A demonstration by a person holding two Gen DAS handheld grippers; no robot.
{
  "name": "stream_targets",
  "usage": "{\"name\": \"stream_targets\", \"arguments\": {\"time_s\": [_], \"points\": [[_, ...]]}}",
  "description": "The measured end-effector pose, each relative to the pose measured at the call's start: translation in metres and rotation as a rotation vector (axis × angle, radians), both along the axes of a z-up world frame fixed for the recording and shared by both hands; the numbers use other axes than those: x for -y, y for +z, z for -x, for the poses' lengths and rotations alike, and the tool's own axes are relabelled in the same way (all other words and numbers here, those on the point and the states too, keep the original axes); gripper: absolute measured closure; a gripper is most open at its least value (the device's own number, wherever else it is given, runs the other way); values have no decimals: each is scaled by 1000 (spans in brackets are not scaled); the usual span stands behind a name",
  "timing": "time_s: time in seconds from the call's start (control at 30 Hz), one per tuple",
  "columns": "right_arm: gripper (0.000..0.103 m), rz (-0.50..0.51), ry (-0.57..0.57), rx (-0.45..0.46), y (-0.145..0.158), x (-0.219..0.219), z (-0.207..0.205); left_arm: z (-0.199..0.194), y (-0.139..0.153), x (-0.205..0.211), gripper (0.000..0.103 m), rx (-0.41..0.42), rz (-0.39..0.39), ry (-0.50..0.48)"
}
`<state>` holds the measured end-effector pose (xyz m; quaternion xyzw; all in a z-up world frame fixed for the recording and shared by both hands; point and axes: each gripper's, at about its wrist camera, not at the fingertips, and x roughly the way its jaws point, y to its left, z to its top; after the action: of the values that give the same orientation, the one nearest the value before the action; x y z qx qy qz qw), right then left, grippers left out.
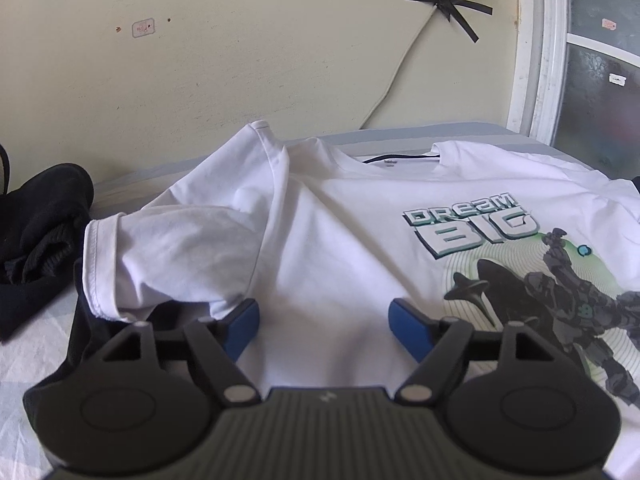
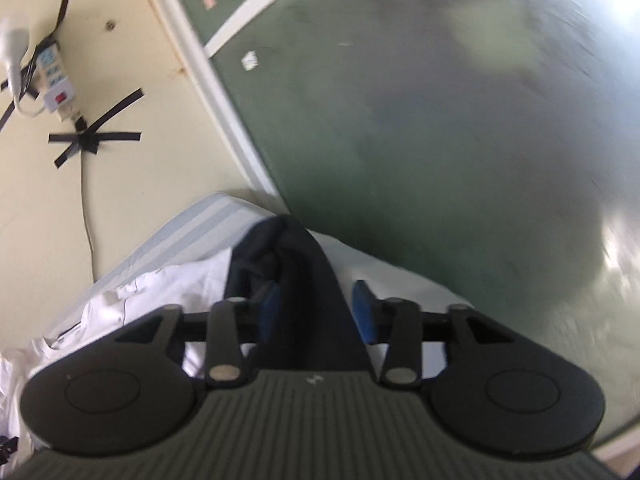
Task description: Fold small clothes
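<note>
A white cotton T-shirt (image 1: 340, 248) is seen spread front-up on a bed with a pale blue-and-white striped sheet (image 1: 132, 178), which stands against a cream wall. Across its chest a "DREAM BIG" print (image 1: 472, 228) in teal and white is carried, with a dark grey armoured figure (image 1: 568, 300) over thin green rings below it. The neckline (image 1: 396, 160), with a dark inner band, is turned toward the wall, so the long axis of the shirt runs from the camera away to the wall. Its left short sleeve (image 1: 168, 256) is bunched and folded, the hemmed cuff facing left and lying over a black cloth (image 1: 96, 320). Further left a crumpled black garment (image 1: 40, 232) is seen on the sheet.

The left gripper (image 1: 324, 320) is held low over the shirt's lower front; its blue-padded fingers (image 1: 244, 328) are spread wide, with flat white cloth between them and nothing pinched.

In the blurred right wrist view, the same white shirt (image 2: 160, 280) is seen at the left, near the bed's corner. A dark navy garment (image 2: 316, 280) is draped up between the fingers (image 2: 364, 312) of the right gripper (image 2: 320, 308), which stand partly apart. Whether the cloth is pressed by the pads cannot be told. A frosted green window is seen beyond.
</note>
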<state>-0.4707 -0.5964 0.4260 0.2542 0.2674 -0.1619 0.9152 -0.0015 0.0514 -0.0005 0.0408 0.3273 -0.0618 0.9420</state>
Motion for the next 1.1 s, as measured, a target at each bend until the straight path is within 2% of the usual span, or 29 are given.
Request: {"name": "stream_targets", "arguments": {"time_s": [0.03,0.1,0.17,0.2,0.23,0.27,0.3,0.33,0.4,0.5,0.6,0.63,0.73,0.83,0.9,0.93,1.0,1.1], "points": [[45,6,0,-9,-4,0,3,0,0,0,28,3,-4,-1],[45,83,3,-60,-9,-11,3,1,0,1,28,6,-8,-4],[52,147,11,-134,-20,-18,-5,2,0,-1,28,12,0,-4],[70,166,35,-151,-26,-19,-8,3,1,-2,28,16,6,-3],[72,231,40,-153,-30,-27,-10,4,1,-3,28,22,12,0],[92,300,47,-152,-31,-34,-13,5,2,-4,28,27,17,2],[100,326,48,-160,-30,-37,-17,5,2,-4,28,29,20,3],[100,326,24,-165,-26,-38,-22,5,3,-3,28,28,20,4],[100,322,-28,-108,-4,-35,-32,5,3,-3,28,29,19,5],[100,300,-22,64,60,-43,-48,8,4,-4,28,55,26,14],[100,224,123,209,122,-70,-70,17,8,-8,28,121,37,37],[100,177,202,252,143,-87,-78,21,10,-9,27,150,40,47],[100,86,424,312,179,-148,-102,28,14,-12,24,209,45,71],[99,-11,651,301,186,-219,-127,28,16,-15,23,218,57,89],[94,-99,818,248,179,-258,-142,27,16,-19,23,209,68,101],[86,-113,858,221,175,-270,-148,27,16,-20,23,207,76,106],[74,-69,857,192,170,-280,-150,27,17,-24,23,204,89,116],[65,-15,774,216,160,-250,-149,27,18,-26,23,206,108,115]]}}
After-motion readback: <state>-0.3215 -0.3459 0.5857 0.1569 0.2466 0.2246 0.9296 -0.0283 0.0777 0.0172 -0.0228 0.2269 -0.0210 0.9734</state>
